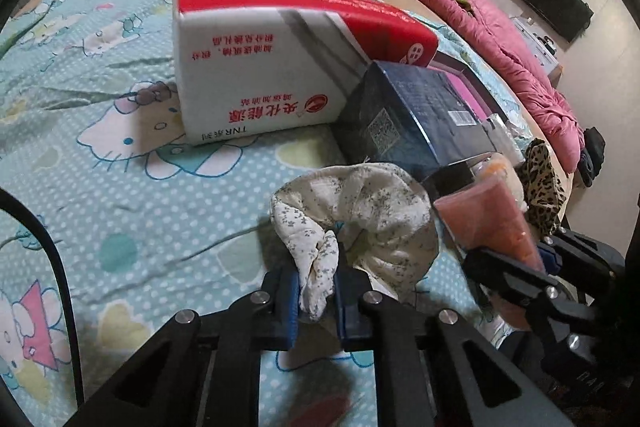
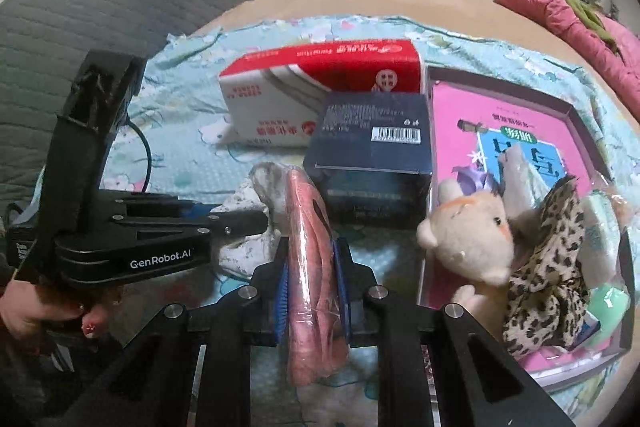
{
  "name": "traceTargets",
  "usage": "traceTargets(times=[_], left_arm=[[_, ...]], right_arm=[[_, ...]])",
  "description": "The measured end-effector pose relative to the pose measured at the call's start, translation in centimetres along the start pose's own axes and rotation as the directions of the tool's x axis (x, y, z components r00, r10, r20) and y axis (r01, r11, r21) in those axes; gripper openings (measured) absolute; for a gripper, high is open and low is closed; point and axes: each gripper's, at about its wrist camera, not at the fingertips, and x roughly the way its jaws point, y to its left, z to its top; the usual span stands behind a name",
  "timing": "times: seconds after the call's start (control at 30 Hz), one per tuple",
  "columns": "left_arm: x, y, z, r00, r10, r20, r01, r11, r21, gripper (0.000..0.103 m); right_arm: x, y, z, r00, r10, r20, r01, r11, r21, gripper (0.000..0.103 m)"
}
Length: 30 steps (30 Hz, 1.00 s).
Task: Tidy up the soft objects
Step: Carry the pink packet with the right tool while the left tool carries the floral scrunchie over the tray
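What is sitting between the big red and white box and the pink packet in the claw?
The dark blue box sits between the red and white box and the pink packet clamped in the right gripper. The right wrist view shows this best.

Right gripper [image 2: 311,291] clamped on a plastic-wrapped pink soft item [image 2: 310,247] at six o'clock, left gripper [image 2: 256,221] pinching white floral cloth [image 2: 264,183] at nine o'clock, plush toy [image 2: 468,239] and leopard-print fabric [image 2: 548,255] in the tray [image 2: 568,115] at three o'clock.

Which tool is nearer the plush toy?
Right. The right tool, gripping the pink packet, sits beside the plush toy; the left tool is farther off.
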Motion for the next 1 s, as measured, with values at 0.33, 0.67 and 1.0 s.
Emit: traceTargets(times=[0.33, 0.67, 1.0], left_arm=[[-6.1, -3.1, 0.3, 0.992, 0.016, 0.128, -0.022, 0.999, 0.044, 0.014], [-10.0, -9.3, 1.8, 0.981, -0.018, 0.195, -0.008, 0.991, 0.132, 0.014], [-9.9, -15.6, 2.9, 0.979, -0.032, 0.202, -0.015, 0.973, 0.228, 0.014]], right_arm=[[-3.6, -0.4, 1.1, 0.992, 0.02, 0.125, -0.022, 1.0, 0.018, 0.02], [-9.7, -4.1, 1.3, 0.958, -0.025, 0.285, -0.013, 0.991, 0.131, 0.02], [-14.5, -9.7, 0.0, 0.915, -0.131, 0.381, 0.026, 0.963, 0.269, 0.02]])
